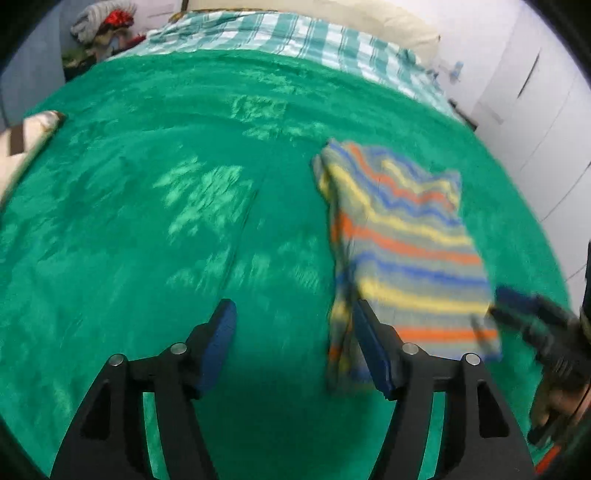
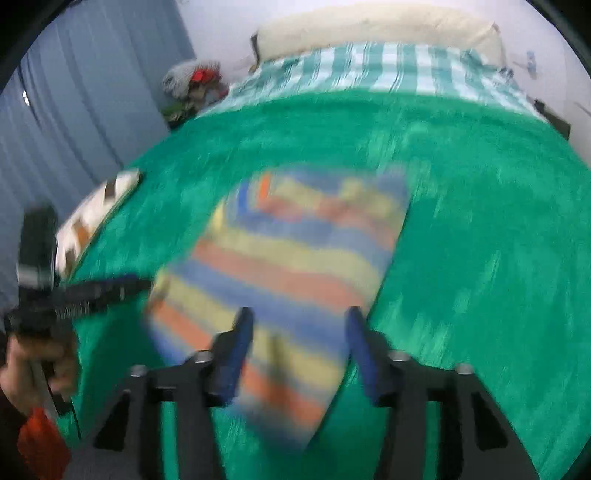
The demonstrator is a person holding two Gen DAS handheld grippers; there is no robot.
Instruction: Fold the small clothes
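Bed: covered by a green plush blanket; it carries the work, with a teal checked sheet and a cream pillow at its far end.
Striped garment: lies on the green blanket, already narrowed to a long folded panel, right of centre in the left wrist view and directly ahead in the right wrist view.
Left hand-held gripper: fingers spread wide, holding nothing; its right finger overlaps the garment's near-left edge, contact uncertain.
Right hand-held gripper: fingers apart and empty, hovering over the garment's near end; motion blur hides whether they touch it.
Step in hand (judgement): probably taking the near end to fold it toward the far end.
Doing it well: pinch both near corners through all layers, lift evenly, lay edge on edge so the panel stays square.
Risk: plush pile may drag the lower layers and skew the fold.
Folded cloth: cream and brown, at the bed's left edge, well apart.
Clothes heap: beyond the bed, no obstruction.
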